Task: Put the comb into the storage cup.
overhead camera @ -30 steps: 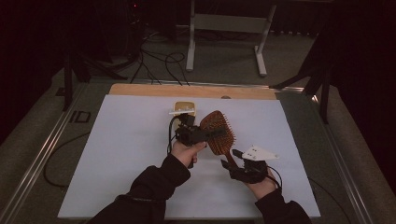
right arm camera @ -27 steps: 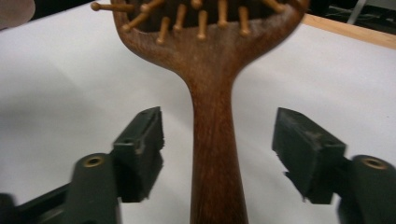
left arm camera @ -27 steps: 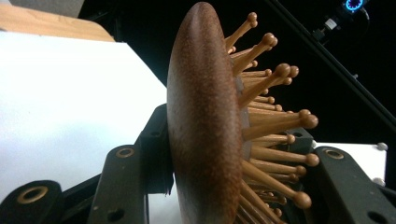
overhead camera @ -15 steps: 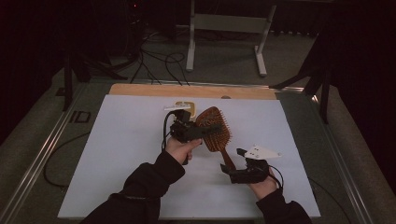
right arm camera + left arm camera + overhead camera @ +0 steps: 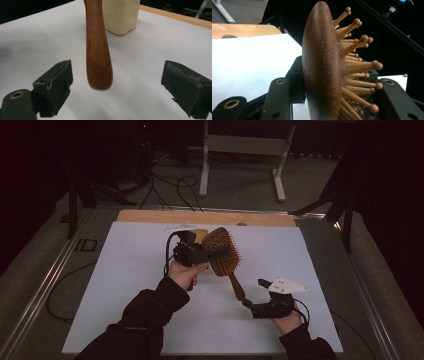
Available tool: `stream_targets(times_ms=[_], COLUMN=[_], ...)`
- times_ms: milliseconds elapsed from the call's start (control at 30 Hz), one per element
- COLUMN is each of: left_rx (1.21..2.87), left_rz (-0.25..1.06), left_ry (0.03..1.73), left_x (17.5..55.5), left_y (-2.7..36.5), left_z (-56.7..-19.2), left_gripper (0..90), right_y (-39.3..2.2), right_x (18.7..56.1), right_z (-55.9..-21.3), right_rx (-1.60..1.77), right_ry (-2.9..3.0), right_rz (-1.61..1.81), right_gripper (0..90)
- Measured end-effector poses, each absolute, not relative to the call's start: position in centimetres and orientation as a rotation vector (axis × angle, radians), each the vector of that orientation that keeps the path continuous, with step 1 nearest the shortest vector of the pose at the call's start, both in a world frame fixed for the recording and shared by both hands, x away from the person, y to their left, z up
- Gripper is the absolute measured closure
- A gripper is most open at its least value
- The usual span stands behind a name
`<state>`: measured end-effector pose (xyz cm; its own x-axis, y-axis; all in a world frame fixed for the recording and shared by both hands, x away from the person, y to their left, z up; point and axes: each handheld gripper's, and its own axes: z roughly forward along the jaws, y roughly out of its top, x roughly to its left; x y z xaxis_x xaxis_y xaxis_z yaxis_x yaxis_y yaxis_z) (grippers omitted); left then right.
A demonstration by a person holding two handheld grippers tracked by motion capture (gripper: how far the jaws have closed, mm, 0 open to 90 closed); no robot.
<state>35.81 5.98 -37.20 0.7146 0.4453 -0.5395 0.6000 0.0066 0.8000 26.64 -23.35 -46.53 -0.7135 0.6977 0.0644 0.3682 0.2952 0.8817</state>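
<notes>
A wooden hairbrush with ball-tipped pins hangs above the white sheet, handle pointing down toward me. My left gripper is shut on the brush head. In the left gripper view the jaws press on the brush's smooth back and its pin side. My right gripper has just been opening and stands open near the handle's end. In the right gripper view the handle hangs between the wide-apart pads without touching them.
A cream block-like object sits on the white sheet beyond the brush, and a thin white strip lies nearby. The bare wooden table edge runs along the back. Cables and stand legs lie on the floor beyond.
The right gripper's jaws have spread and let go of the brush handle. The left hand has lifted the brush a little, up and toward the back.
</notes>
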Motion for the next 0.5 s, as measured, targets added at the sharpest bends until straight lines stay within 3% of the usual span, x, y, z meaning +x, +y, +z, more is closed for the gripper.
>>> stream_targets(times_ms=[500], left_rx=[1.625], left_rz=[-0.049], left_ry=[0.859], left_x=[36.7], left_y=[8.3], left_z=[-33.6], left_gripper=[53.3], right_y=[-23.5], right_x=[26.5], right_z=[-46.7], right_rx=[0.943], right_ry=[2.245], right_rz=[1.369], right_gripper=[10.1])
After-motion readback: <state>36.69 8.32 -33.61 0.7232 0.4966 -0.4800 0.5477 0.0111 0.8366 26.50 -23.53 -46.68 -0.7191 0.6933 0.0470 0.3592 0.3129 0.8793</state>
